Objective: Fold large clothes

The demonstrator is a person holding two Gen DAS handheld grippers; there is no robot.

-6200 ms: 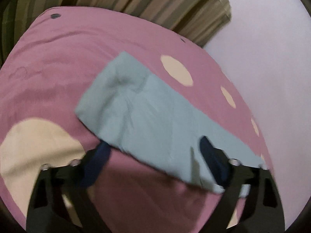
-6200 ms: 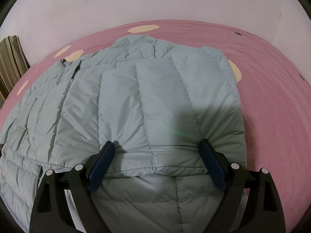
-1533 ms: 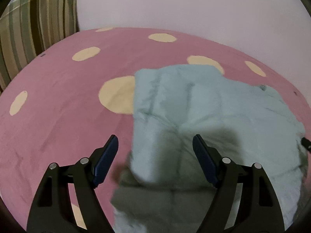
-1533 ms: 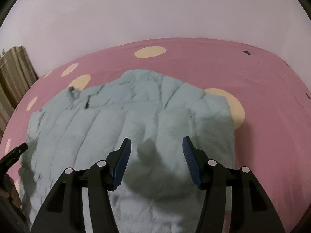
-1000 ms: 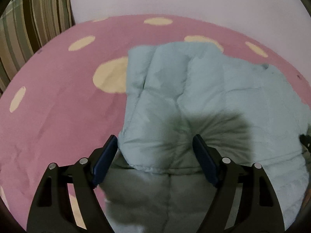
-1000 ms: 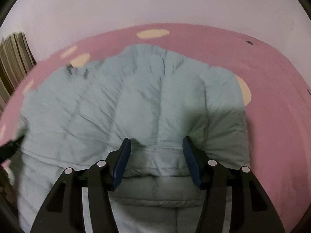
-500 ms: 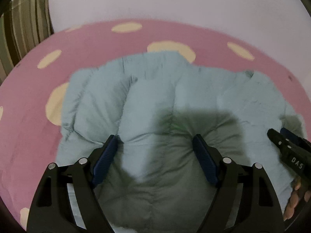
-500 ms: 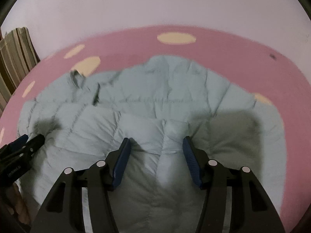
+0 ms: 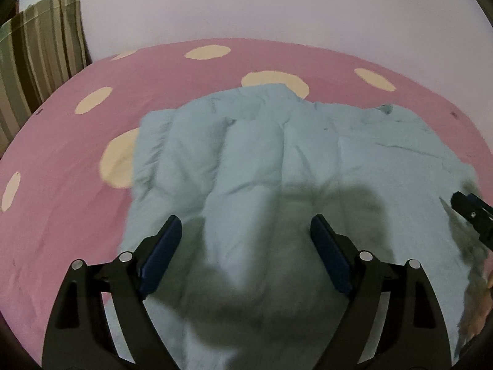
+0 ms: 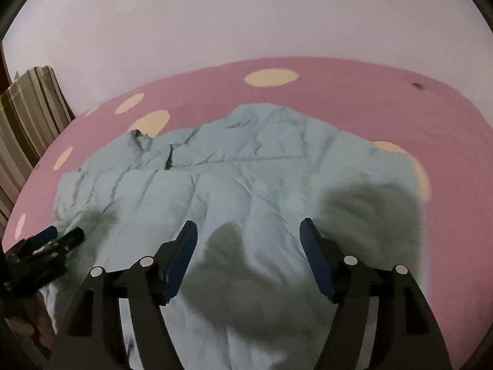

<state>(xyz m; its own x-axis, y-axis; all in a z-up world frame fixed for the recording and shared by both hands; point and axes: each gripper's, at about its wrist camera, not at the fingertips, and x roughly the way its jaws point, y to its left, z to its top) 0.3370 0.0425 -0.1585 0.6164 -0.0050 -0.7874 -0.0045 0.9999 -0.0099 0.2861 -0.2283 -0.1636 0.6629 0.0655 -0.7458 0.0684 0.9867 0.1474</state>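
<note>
A pale blue-green quilted jacket lies folded and rumpled on a pink bedsheet with cream dots. My left gripper hovers over the jacket's near part. Its jaws are opening, and the blue pads press on nothing. My right gripper hangs over the same jacket further right. Its jaws are opening too, with only cloth beneath them. Each gripper shows in the other's view: the right gripper at the right edge, the left gripper at the lower left.
A striped brown and green cloth stands at the far left, also seen in the right wrist view as the striped cloth. A plain pale wall runs behind the bed. Bare pink sheet lies right of the jacket.
A second ago the jacket's folded edge sat between both pairs of jaws. Now the jacket lies spread on the sheet, both grippers have drawn back from it, and the right jaws stand wider.
</note>
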